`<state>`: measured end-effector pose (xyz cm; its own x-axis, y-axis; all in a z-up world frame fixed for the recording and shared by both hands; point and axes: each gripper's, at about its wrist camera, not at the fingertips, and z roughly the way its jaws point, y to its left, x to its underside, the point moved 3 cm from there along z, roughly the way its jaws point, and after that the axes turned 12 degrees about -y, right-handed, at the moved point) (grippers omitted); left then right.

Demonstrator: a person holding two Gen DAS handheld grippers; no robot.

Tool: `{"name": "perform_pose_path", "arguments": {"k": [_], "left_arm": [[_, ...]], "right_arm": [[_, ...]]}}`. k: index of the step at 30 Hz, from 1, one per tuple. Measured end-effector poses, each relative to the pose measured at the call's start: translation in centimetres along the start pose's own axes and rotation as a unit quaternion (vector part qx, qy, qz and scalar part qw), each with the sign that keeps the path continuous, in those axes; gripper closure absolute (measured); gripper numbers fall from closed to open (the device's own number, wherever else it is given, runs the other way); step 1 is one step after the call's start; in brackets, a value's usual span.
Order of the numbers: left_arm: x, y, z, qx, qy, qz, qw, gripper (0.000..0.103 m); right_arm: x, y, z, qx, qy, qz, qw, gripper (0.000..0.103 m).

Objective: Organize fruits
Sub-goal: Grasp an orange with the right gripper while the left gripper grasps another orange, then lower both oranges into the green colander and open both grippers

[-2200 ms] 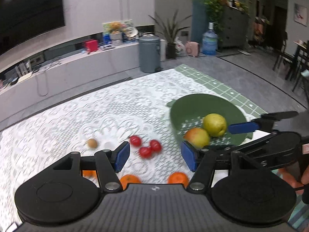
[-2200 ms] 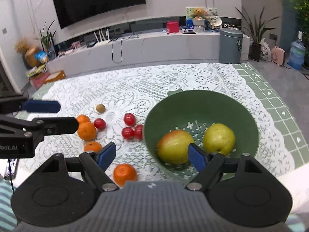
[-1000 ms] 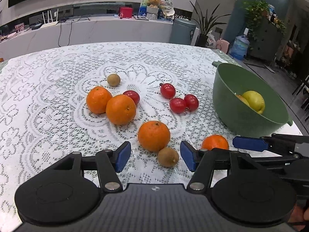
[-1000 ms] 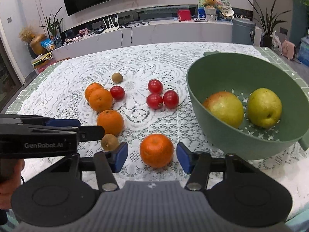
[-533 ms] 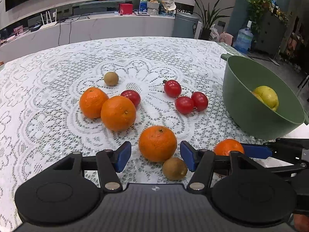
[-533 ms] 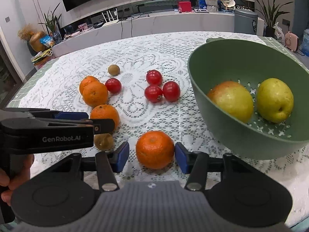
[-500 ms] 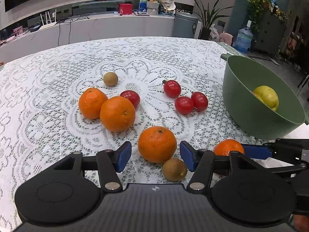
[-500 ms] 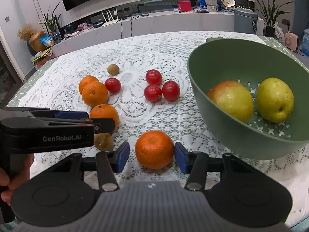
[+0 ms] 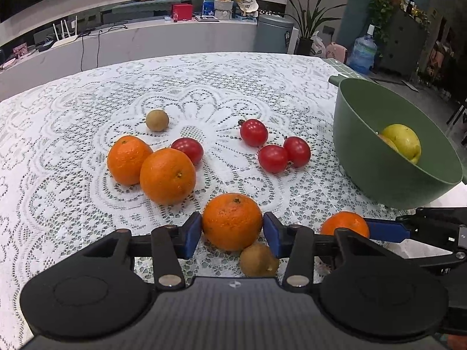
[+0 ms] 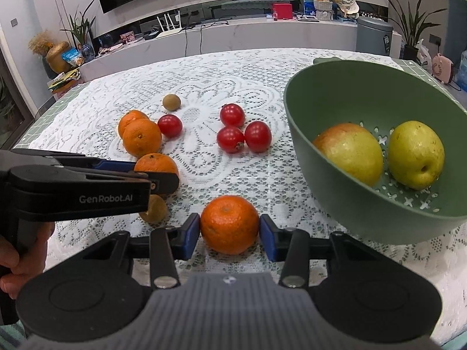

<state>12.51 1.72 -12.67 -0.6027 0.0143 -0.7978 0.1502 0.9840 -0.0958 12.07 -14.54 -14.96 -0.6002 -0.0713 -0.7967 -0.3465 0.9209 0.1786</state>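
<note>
White lace tablecloth (image 9: 87,218) (living room), scattered fruit, green bowl (image 10: 335,122)

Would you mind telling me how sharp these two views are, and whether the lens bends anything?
Left wrist view: sharp on the oranges, no motion blur; the table edge and far counter bow from the fisheye. Right wrist view: equally crisp; the bowl bulges at the right, small highlights glint on the tomatoes.

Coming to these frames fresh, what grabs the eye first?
Two blue-padded grippers each clamp a round orange mandarin on the white lace tablecloth: the left gripper on one, the right gripper on another. Right of them, a green plastic colander bowl holds two large yellow-green fruits.
</note>
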Motion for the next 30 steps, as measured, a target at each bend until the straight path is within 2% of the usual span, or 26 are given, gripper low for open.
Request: {"name": "perform_pose_path", "arguments": {"k": [3,16,24,30], "left_arm": [[-0.1,0.0,-0.5,-0.008,-0.004,0.002,1.0000,0.051],[-2.3,-0.9,-4.7,0.001,-0.037,0.006,0.9993,0.052],[-3.8,-2.3,-6.8,0.021,-0.055,0.001,0.9983,0.052],[-5.0,-3.8,-7.7,0.045,-0.066,0.006,0.9968,0.052]], "right_arm": [[-0.1,0.1,-0.3,-0.006,-0.004,-0.002,1.000,0.062],[-1.6,1.1,-3.9,-0.030,-0.056,-0.032,0.997,0.062],[-3.0,0.9,-7.2,-0.040,-0.091,-0.040,0.994,0.062],[-4.8,-0.4,-9.4,-0.028,-0.100,-0.059,0.993,0.062]]}}
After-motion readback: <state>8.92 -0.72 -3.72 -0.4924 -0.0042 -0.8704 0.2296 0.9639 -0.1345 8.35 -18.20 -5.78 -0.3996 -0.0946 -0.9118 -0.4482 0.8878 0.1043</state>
